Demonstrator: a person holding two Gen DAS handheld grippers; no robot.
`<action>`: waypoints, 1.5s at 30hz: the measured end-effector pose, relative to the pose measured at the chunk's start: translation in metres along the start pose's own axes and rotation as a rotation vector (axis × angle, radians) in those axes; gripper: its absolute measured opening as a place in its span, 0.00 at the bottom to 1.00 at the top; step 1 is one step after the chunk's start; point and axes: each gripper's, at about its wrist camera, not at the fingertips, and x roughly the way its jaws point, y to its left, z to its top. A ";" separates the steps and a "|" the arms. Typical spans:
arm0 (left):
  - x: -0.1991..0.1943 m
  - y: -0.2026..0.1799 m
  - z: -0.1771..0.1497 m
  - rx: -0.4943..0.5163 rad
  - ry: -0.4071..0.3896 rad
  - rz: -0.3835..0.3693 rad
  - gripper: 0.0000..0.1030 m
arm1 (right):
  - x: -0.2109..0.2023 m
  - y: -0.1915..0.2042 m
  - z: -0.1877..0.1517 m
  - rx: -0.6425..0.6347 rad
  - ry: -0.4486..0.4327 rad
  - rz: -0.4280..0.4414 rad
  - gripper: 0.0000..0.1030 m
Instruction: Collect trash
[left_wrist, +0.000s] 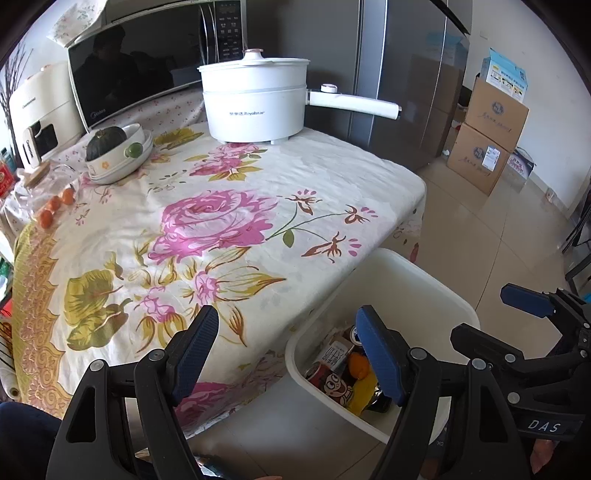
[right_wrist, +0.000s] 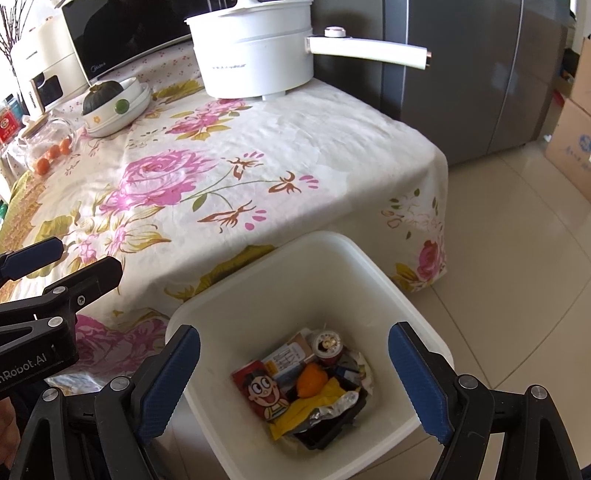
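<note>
A white square trash bin (right_wrist: 369, 280) stands on the floor at the table's near corner; it also shows in the left wrist view (left_wrist: 436, 291). Inside lie a red cartoon carton (right_wrist: 264, 393), a drink can (right_wrist: 328, 345), an orange peel (right_wrist: 312, 380), yellow and silver wrappers (right_wrist: 314, 410) and a black tray. My right gripper (right_wrist: 295, 380) is open and empty, held above the bin. My left gripper (left_wrist: 291, 354) is open and empty over the table's edge beside the bin. Each gripper shows in the other's view, the right one (left_wrist: 532, 302) and the left one (right_wrist: 33, 258).
The floral tablecloth (left_wrist: 229, 206) covers the table. At the back stand a white electric pot (left_wrist: 255, 103) with a long handle, a microwave (left_wrist: 136, 62), stacked bowls with a squash (left_wrist: 118, 155), small oranges (left_wrist: 55, 206) and a glass jar. A grey fridge and cardboard boxes (left_wrist: 487, 140) stand to the right.
</note>
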 end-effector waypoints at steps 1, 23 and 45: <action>0.000 0.000 0.000 0.002 -0.001 -0.002 0.77 | 0.000 0.000 0.000 -0.001 0.001 0.000 0.85; 0.000 -0.003 -0.001 0.020 0.005 -0.024 0.77 | 0.001 0.001 0.000 0.001 0.003 0.000 0.85; 0.001 -0.004 -0.002 0.032 0.012 -0.050 0.77 | 0.003 0.002 -0.001 -0.001 0.007 0.000 0.85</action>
